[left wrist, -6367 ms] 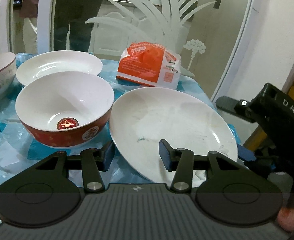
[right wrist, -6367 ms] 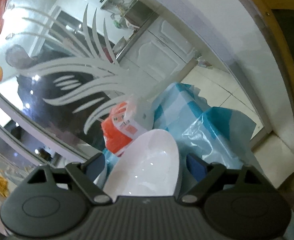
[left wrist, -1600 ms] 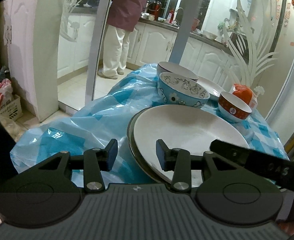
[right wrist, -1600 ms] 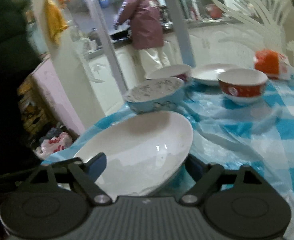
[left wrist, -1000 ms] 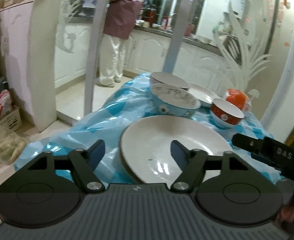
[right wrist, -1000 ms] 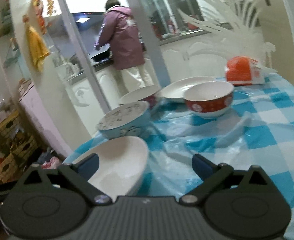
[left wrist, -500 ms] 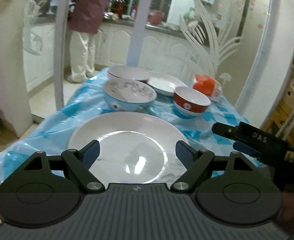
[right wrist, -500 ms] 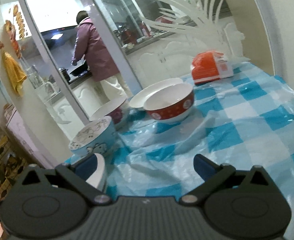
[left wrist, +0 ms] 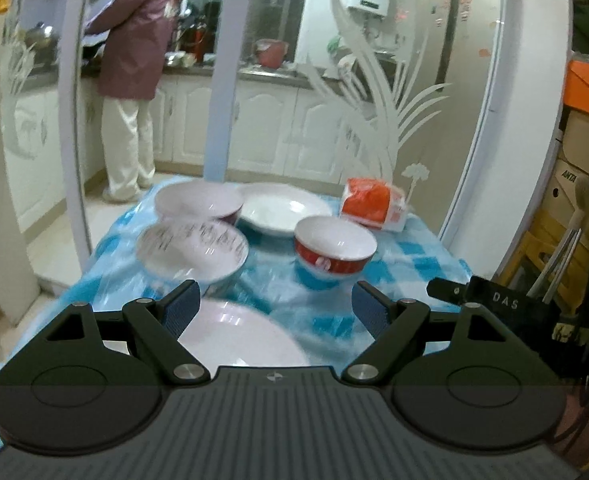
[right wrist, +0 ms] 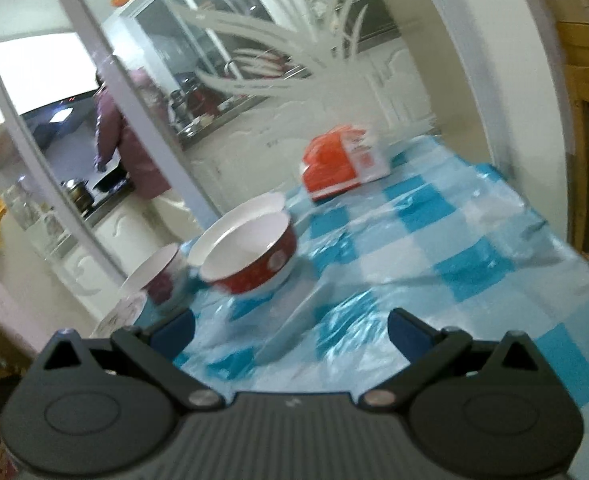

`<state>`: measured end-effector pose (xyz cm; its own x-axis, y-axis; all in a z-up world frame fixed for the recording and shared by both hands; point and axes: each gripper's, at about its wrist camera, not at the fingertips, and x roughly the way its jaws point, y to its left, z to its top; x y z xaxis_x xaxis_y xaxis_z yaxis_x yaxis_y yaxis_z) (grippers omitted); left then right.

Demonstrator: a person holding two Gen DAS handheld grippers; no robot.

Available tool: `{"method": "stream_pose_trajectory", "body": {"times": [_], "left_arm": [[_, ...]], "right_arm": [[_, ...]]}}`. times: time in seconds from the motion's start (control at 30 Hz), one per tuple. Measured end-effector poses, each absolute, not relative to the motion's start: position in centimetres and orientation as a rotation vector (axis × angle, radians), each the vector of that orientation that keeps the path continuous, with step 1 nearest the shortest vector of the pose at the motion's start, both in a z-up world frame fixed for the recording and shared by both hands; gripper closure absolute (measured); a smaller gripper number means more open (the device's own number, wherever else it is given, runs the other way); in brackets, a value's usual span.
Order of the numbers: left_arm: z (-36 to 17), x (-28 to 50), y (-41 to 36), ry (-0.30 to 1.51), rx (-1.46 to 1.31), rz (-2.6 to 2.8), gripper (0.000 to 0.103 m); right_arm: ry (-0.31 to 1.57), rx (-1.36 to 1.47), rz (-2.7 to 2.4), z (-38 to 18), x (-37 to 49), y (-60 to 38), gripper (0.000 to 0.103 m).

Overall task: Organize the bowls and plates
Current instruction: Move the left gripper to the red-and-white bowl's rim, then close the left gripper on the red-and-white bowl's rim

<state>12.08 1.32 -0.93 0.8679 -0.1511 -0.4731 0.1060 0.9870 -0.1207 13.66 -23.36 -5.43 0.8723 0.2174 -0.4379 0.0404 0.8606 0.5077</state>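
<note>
Both grippers have their fingers spread wide with nothing between them. Blue pads sit on the left gripper (left wrist: 276, 308), and its fingers have just been opening. Right under it, on the near side of the red bowl (left wrist: 334, 250), lies the big white plate (left wrist: 238, 340) on the blue checked cloth (left wrist: 414, 256). No pad touches that plate.

Left of the red bowl stands a patterned bowl (left wrist: 192, 250) (it looks smeared because the picture is blurry). Behind the patterned bowl is another bowl with a dark outside (left wrist: 198, 202). Just behind the red bowl, a little to the left, is a shallow white plate (left wrist: 284, 208). Behind the red bowl to the right lies an orange packet (left wrist: 374, 204).

Over bare cloth, the right gripper (right wrist: 290, 330) is well this side of the red bowl. Far behind everything, past the glass door (left wrist: 374, 92), a person in a purple coat (left wrist: 134, 40) stands at the kitchen counter.
</note>
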Motion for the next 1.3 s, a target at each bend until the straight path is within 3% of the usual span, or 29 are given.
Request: {"method": "stream_pose_trajectory", "body": {"times": [0.47, 0.6, 0.7, 0.77, 0.87, 0.93, 1.3], "left_arm": [[-1.8, 19.5, -2.5, 0.545, -0.031, -0.197, 0.001], [-2.5, 22.0, -3.4, 0.568, -0.018, -0.204, 0.004], [-3.4, 24.3, -3.7, 0.606, -0.033, -0.186, 0.013], [-4.3, 26.2, -4.0, 0.637, -0.058, -0.172, 0.03], [-5.4, 28.2, -3.6, 0.676, -0.094, -0.139, 0.047], [-5.9, 29.3, -3.3, 0.685, -0.115, -0.126, 0.051], [-8.1, 32.8, -3.3, 0.785, -0.116, -0.132, 0.051]], "right_arm": [[0.509, 0.576, 0.163, -4.9, 19.6, -26.5, 0.002], [0.511, 0.59, 0.212, -4.9, 22.0, -26.3, 0.007], [0.528, 0.616, 0.259, -5.2, 23.9, -26.0, 0.013], [0.542, 0.637, 0.283, -5.6, 25.1, -25.9, 0.016], [0.575, 0.677, 0.302, -6.3, 26.8, -25.9, 0.017], [0.587, 0.7, 0.316, -6.8, 27.7, -25.9, 0.017], [0.655, 0.799, 0.435, -8.4, 30.7, -24.7, 0.017]]}}
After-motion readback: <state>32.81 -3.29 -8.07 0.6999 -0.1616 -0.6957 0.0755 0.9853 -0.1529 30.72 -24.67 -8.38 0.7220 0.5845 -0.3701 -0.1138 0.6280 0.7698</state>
